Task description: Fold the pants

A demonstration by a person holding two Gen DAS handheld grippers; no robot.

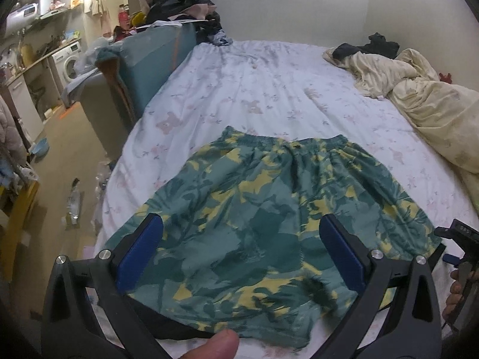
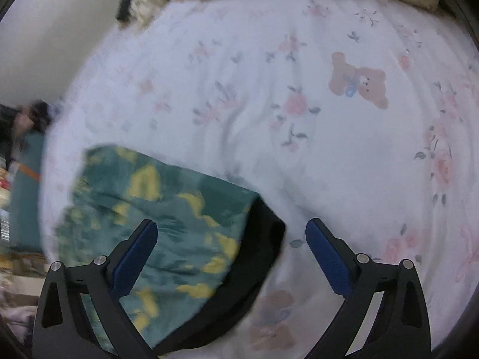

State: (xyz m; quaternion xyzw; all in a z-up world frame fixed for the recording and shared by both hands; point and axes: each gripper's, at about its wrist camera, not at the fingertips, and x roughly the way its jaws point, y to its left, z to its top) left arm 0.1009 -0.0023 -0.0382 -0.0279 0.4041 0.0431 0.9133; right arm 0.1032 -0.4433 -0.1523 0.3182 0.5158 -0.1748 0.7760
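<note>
Green shorts with a yellow leaf print [image 1: 263, 218] lie flat on the bed, waistband at the far side, leg hems toward me. My left gripper [image 1: 241, 227] is open and hovers over the near half of the shorts, holding nothing. In the right wrist view the shorts [image 2: 155, 209] lie at the lower left with a black piece [image 2: 257, 254] at their right edge. My right gripper [image 2: 230, 230] is open above that edge, its left finger over the fabric and its right finger over the sheet. The right gripper also shows at the right edge of the left wrist view [image 1: 458, 239].
The bed has a white sheet with bears and flowers [image 1: 269, 89]. A cream duvet [image 1: 419, 95] and dark clothes [image 1: 377, 45] lie at the far right. A teal chair piled with clothes [image 1: 155, 53] stands left of the bed, with a cluttered floor [image 1: 71, 161] beyond.
</note>
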